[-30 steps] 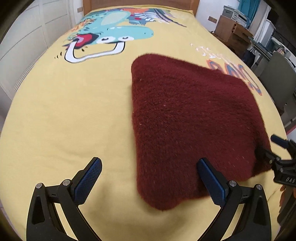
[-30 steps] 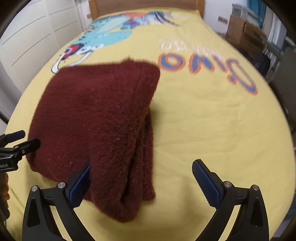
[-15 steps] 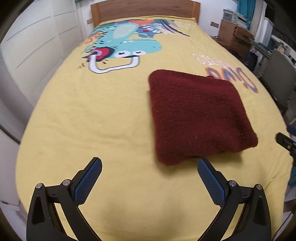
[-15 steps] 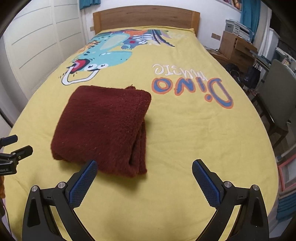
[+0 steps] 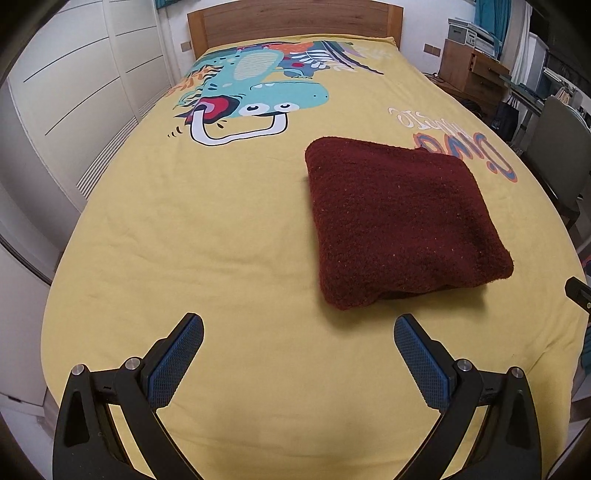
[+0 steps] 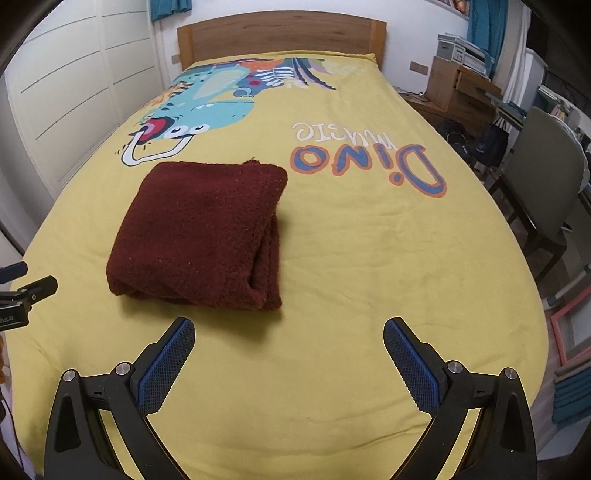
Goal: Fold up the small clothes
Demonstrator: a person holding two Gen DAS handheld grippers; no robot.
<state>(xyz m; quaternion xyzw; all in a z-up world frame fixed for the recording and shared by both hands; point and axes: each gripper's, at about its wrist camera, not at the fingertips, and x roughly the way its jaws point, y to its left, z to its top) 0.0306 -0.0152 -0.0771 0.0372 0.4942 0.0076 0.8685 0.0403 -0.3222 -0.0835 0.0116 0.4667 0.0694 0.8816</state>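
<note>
A dark red fuzzy garment (image 5: 399,221) lies folded into a thick square on the yellow bedspread (image 5: 207,236). It also shows in the right wrist view (image 6: 199,236), with its layered fold edge facing right. My left gripper (image 5: 298,334) is open and empty, held above the bed's near end, short of the garment's near edge. My right gripper (image 6: 289,338) is open and empty, also short of the garment and to its right. The left gripper's tip (image 6: 33,291) shows at the right wrist view's left edge.
The bedspread has a dinosaur print (image 5: 255,99) and "Dino" lettering (image 6: 369,162). A wooden headboard (image 6: 280,35) is at the far end. White wardrobe doors (image 5: 74,92) stand left. A grey chair (image 6: 543,184) and wooden drawers (image 6: 461,88) stand right.
Both grippers have pulled back and up from the garment, which looked large and close a second ago. The garment now lies folded on the bed, free of both grippers.
</note>
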